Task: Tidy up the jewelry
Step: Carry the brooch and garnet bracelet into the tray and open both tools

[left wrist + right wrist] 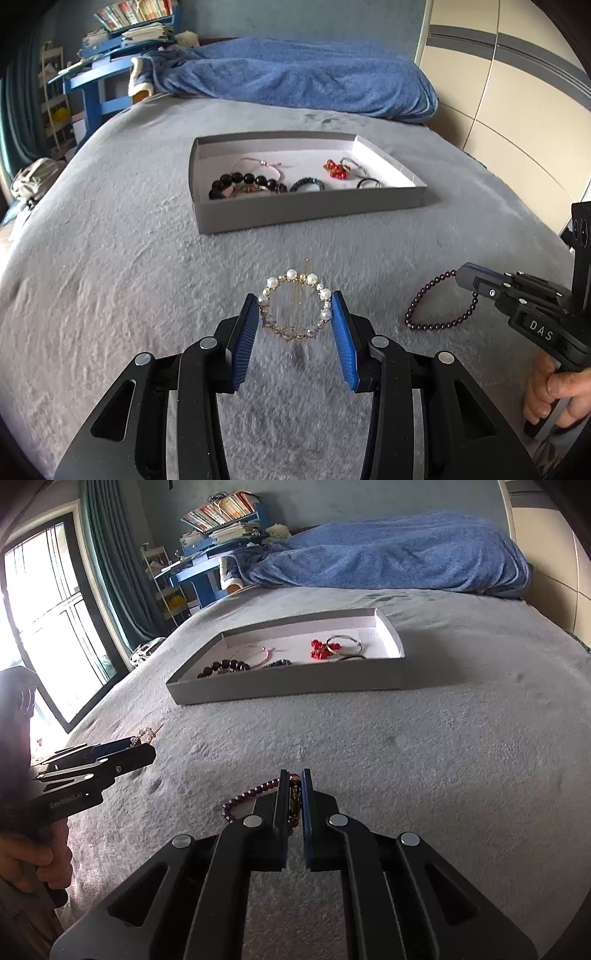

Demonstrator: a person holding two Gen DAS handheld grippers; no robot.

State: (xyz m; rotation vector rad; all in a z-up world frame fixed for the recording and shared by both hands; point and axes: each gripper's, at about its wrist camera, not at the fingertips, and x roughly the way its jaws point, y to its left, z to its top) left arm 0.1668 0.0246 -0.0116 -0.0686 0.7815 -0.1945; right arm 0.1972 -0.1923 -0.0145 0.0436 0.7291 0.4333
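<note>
Left wrist view: left gripper [294, 306] sits low over the grey bedspread [110, 277], fingers spread around the pearl ring [294, 306]. The blue pads [341, 325] bracket it on both sides, touching or nearly touching its outer beads. Can't tell if it's actually squeezed yet; reads as a wide grasp just closing, since a hoop that size forces a wide gap. A thin gold pin crosses the hoop between the fingers, so probably a hair clip or brooch.

Ahead of the fingertips, well apart, is the grey tray [310, 212]. Inside: black bead bracelet [243, 182], pink cord [258, 164], a red piece [336, 170], a few small dark bands. Likely the drop-off, set within reach of both hands.

To the right of the fingers lies the dark bead bracelet [436, 306], with the right gripper's tip on its far end.

Right wrist view: right gripper [294, 794] is clenched nearly closed, with the dark bead bracelet [255, 794] pinched between the pads. The strand trails off left of the fingers onto the bedspread, so it isn't lifted clear. Narrow pinch suits a thin strand.

Tray [295, 690] lies straight ahead of the fingertips, well apart. Left gripper [144, 744] is off to the left, pearls just showing at its tip.

My read: both hands are picking simultaneously; carrying to the tray comes next.
</note>
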